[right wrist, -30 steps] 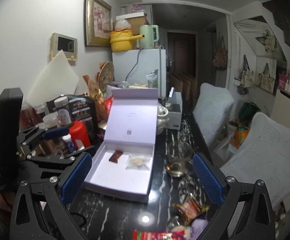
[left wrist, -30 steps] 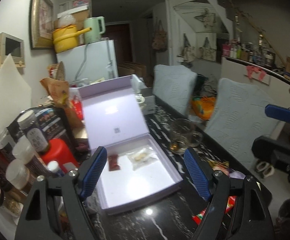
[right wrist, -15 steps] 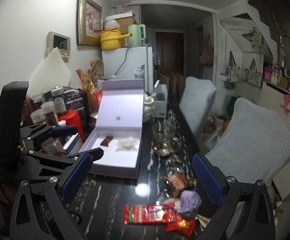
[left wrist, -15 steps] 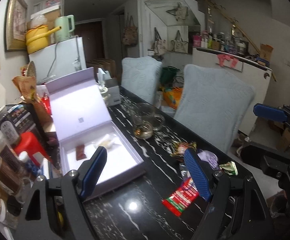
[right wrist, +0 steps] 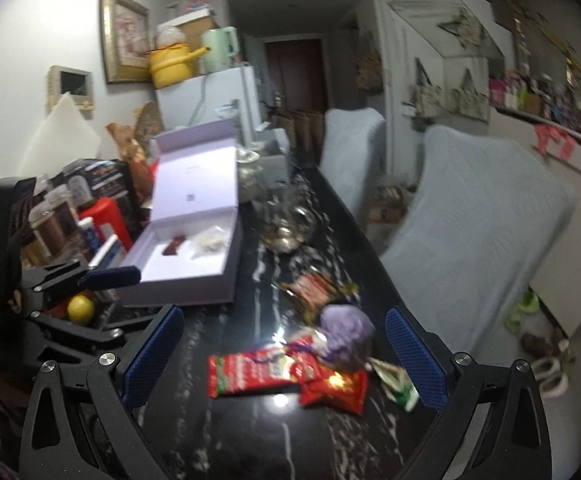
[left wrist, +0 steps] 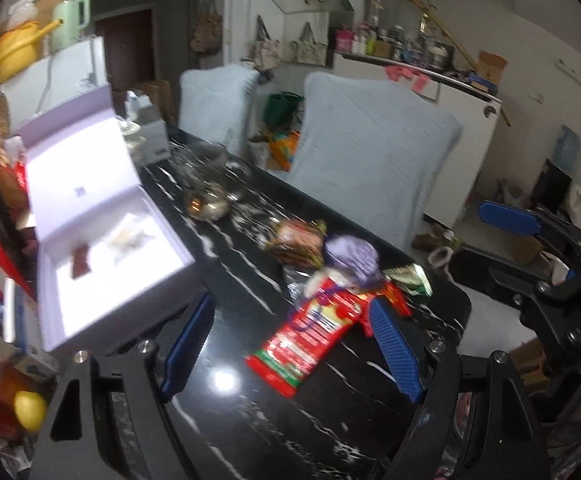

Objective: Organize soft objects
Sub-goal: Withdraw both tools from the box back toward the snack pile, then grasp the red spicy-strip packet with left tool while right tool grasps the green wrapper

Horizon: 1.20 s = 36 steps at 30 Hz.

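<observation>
A pile of soft packets lies on the black marble table: a long red packet (left wrist: 310, 332) (right wrist: 254, 374), a purple pouch (left wrist: 352, 258) (right wrist: 346, 332), a brown packet (left wrist: 296, 238) (right wrist: 314, 286), a green packet (left wrist: 410, 278) (right wrist: 400, 384) and a small red packet (right wrist: 336, 390). An open lavender box (left wrist: 122, 308) (right wrist: 178, 290) stands to the left, holding a brown piece (left wrist: 81, 264) and a clear bag (left wrist: 130, 238). My left gripper (left wrist: 290, 344) hangs open above the long red packet. My right gripper (right wrist: 284, 356) is open over the pile, holding nothing.
A glass teapot (left wrist: 210, 196) (right wrist: 286, 224) stands beyond the pile. Jars, bottles and a lemon (right wrist: 80, 308) crowd the table's left side. Two chairs with pale blue covers (left wrist: 370, 168) line the right edge of the table.
Both grippers have come down and swung from the lavender box toward the pile of packets, which now lies between their fingers. The jaws stand as wide as before.
</observation>
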Available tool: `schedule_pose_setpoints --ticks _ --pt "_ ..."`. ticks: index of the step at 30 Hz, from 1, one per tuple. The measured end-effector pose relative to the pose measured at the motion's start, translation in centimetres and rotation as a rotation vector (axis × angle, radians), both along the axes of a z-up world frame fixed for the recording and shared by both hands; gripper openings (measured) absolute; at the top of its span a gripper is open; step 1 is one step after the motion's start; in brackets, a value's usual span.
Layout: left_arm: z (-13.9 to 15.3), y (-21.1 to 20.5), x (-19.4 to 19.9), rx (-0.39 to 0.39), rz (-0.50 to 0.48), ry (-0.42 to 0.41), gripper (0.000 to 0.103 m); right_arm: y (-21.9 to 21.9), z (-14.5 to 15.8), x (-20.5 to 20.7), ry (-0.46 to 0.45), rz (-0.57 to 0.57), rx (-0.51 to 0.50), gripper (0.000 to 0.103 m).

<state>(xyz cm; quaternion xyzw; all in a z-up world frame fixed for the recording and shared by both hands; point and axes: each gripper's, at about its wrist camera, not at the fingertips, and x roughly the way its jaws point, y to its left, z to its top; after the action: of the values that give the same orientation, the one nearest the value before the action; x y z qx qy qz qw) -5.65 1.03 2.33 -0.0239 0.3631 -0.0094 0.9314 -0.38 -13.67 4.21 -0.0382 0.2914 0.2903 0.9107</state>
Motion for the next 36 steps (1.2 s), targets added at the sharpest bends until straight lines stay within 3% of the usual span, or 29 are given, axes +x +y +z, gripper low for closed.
schedule_pose_setpoints --ticks 12,18,25,29,36 --pt "-5.1 -1.1 1.9 -0.016 -0.022 0.072 0.08 -3.9 -6.1 1.1 0.142 -0.066 0.017 0.103" --pt "-7.8 -1.3 2.8 -0.056 -0.041 0.133 0.08 -5.0 -8.3 1.6 0.154 -0.113 -0.013 0.103" --pt "-9.8 -1.4 4.1 -0.026 -0.051 0.161 0.08 -5.9 -10.2 2.5 0.173 -0.106 -0.021 0.103" --pt "-10.7 -1.5 5.7 0.063 -0.067 0.186 0.08 -6.2 -11.0 3.2 0.187 -0.098 -0.017 0.103" --pt "-12.1 -1.2 7.6 0.017 -0.14 0.238 0.08 -6.9 -11.8 4.8 0.214 -0.116 -0.002 0.103"
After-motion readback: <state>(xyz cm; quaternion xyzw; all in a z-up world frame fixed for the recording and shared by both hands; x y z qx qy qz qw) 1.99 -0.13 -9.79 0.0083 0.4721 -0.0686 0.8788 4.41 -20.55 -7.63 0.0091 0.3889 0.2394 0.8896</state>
